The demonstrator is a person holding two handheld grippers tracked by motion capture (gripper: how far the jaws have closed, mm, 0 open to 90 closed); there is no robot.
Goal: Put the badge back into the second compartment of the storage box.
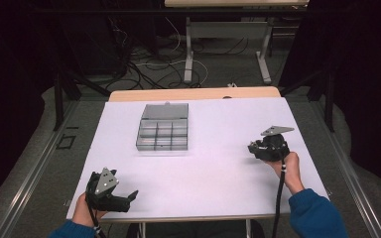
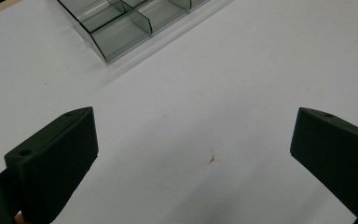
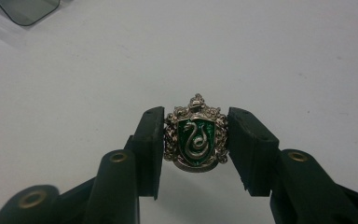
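- Badge (image 3: 196, 136) of silver metal, shield-shaped, with green enamel and a silver snake, sits clamped between the right gripper's (image 3: 196, 140) jaws, well right of the grey plastic compartment box (image 1: 162, 127).
- Its long axis runs along the jaws, crown tip pointing away from the hand.
- Left gripper (image 2: 193, 140), near and left of the box, stands wide open and holds nothing.

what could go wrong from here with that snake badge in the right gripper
1. The right gripper pinches the snake badge only by its ornate side edges, so it might slip or twist out on the way.
2. The compartment box sits well across the table and its cells look small, so a release from height could bounce the badge out.
3. The left gripper stands open, away from the box, so nothing steadies the box.
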